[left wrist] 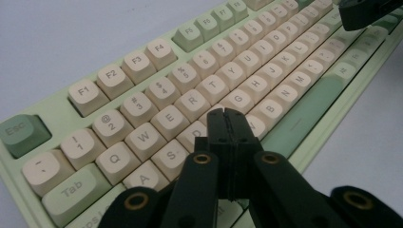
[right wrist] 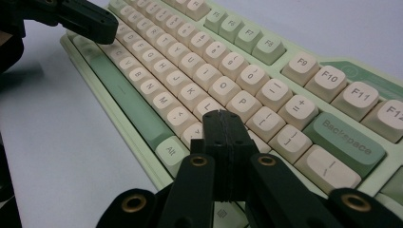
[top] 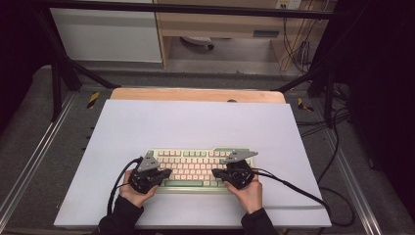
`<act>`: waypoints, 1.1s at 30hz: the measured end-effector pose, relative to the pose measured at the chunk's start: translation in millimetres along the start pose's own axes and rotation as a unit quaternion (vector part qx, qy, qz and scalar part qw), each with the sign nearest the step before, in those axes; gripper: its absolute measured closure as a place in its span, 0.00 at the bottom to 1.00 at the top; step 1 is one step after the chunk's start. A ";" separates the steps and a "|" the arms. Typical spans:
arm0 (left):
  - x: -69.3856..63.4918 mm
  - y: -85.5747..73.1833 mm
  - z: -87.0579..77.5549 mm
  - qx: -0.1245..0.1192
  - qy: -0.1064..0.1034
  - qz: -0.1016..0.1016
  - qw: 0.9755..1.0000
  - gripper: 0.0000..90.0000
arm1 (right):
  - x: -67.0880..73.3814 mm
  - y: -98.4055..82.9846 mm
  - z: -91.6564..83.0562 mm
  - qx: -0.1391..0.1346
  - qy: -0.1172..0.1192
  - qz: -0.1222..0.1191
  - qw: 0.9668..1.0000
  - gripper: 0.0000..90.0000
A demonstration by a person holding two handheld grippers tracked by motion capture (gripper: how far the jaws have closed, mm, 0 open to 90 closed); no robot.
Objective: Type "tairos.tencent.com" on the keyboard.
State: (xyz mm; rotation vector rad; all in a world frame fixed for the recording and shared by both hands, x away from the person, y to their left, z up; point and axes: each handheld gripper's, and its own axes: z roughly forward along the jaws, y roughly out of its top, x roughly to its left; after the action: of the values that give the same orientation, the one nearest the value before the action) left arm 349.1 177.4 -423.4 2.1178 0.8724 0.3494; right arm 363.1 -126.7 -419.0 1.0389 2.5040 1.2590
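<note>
Because the pale green keyboard with cream keycaps (top: 195,169) lies loose on the white table sheet (top: 195,122) at its near edge, a hard poke could slide it. Left gripper (left wrist: 224,114) and right gripper (right wrist: 222,116), jaws pressed together, might hit neighbouring keys.

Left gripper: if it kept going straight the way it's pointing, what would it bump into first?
Most likely the keyboard. The left gripper, jaws shut, points down at the cream letter keys, with its tip over the keys near F and G. How close it hangs above them is hard to judge.
</note>
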 end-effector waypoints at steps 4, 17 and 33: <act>-2.4 0.3 3.3 0.003 -0.001 0.003 1.000 1.00 | 0.1 0.0 0.0 0.000 0.000 0.000 1.000 1.00; -3.9 -2.8 9.4 0.012 -0.005 0.009 1.000 1.00 | 0.5 0.3 -1.1 -0.001 0.000 0.001 1.000 1.00; -0.8 -2.2 -4.1 -0.003 -0.006 0.008 1.000 1.00 | 0.0 2.2 -2.7 -0.009 -0.001 0.002 1.000 1.00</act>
State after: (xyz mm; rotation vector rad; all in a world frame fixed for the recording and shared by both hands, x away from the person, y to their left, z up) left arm 345.5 180.2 -422.4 2.1198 0.8476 0.3471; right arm 363.1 -127.5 -415.6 1.0404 2.4869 1.2780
